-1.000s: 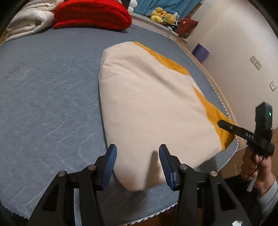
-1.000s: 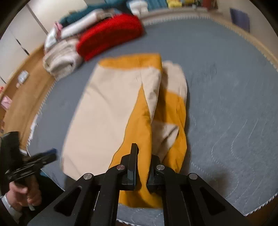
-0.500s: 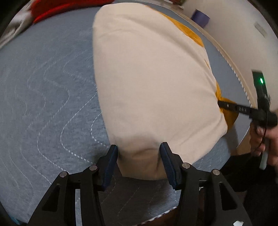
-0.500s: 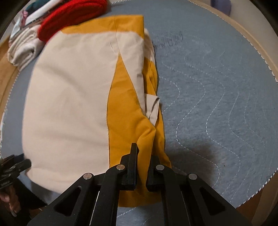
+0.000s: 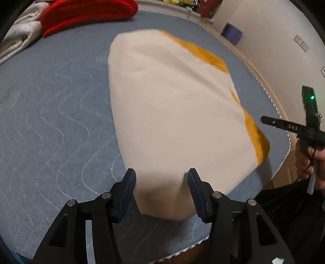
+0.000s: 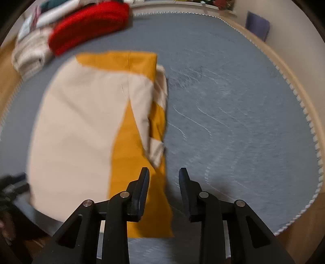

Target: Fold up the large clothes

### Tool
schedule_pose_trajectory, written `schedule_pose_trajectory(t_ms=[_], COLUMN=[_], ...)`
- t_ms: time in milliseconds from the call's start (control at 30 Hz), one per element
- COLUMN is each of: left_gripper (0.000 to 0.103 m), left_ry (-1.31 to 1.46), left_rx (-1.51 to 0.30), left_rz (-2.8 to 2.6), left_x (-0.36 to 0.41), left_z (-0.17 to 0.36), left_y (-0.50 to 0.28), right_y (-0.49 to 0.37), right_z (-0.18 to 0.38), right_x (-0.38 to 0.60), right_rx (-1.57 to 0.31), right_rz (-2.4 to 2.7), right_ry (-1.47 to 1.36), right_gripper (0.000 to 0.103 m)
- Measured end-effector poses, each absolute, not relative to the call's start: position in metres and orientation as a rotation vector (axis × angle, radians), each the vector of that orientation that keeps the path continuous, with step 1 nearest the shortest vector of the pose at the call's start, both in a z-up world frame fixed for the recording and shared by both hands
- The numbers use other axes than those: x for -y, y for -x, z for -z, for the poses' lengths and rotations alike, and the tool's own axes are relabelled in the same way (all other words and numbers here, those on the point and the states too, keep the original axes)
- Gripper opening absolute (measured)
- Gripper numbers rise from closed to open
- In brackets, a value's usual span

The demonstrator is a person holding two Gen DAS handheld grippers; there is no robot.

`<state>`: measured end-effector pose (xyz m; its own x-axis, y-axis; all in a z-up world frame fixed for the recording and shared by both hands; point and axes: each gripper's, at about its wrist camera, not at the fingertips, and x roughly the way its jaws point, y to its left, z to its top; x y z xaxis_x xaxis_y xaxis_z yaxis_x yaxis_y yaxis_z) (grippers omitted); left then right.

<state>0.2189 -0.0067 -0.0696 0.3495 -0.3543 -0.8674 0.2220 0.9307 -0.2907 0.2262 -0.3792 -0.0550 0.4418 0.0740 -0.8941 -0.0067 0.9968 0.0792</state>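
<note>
Left wrist view: my left gripper [image 5: 160,182] points down at the near end of the garment [image 5: 174,105], a cream piece with orange panels lying folded on the grey quilt [image 5: 56,113]. Its jaws stand apart, the cream corner lies between the blue pads [image 5: 128,186], and no pad presses on the cloth. Beyond the garment's far end, a red bundle [image 5: 87,14] and a pale blanket [image 5: 18,38] rest on the quilt. At the right edge, my right hand [image 5: 308,160] holds the other tool clear of the garment. Right wrist view: my right gripper [image 6: 164,182] has just been opening; its jaws are apart, with the orange edge [image 6: 142,154] just beside the left finger and bare quilt [image 6: 233,105] under the gap, nothing clamped. The garment [image 6: 81,126] lies left of centre, its orange strip running toward me.
</note>
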Motion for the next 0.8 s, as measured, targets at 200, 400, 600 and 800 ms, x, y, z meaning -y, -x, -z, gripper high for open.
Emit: schedule_pose_trajectory(t_ms=[200, 400, 600, 800], left_gripper=[0.047, 0.044, 0.045, 0.045], left_ry=[0.145, 0.039, 0.029, 0.053], left_rx=[-1.11, -1.092, -1.057, -1.024], left_rz=[0.338, 0.356, 0.327, 0.27], left_x=[-0.003, 0.017, 0.016, 0.013], left_z=[0.067, 0.075, 0.082, 0.089], left_y=[-0.236, -0.253, -0.286, -0.353], right_y=[-0.248, -0.303, -0.36, -0.394], right_z=[0.063, 0.072, 0.093, 0.102], right_x=[0.374, 0.385, 0.394, 0.385], right_rx=[-1.072, -1.024, -1.037, -1.032], right_rz=[-0.178, -0.167, -0.133, -0.141], right_ry=[-0.206, -0.326, -0.435, -0.424], right_gripper=[0.038, 0.038, 0.038, 0.023])
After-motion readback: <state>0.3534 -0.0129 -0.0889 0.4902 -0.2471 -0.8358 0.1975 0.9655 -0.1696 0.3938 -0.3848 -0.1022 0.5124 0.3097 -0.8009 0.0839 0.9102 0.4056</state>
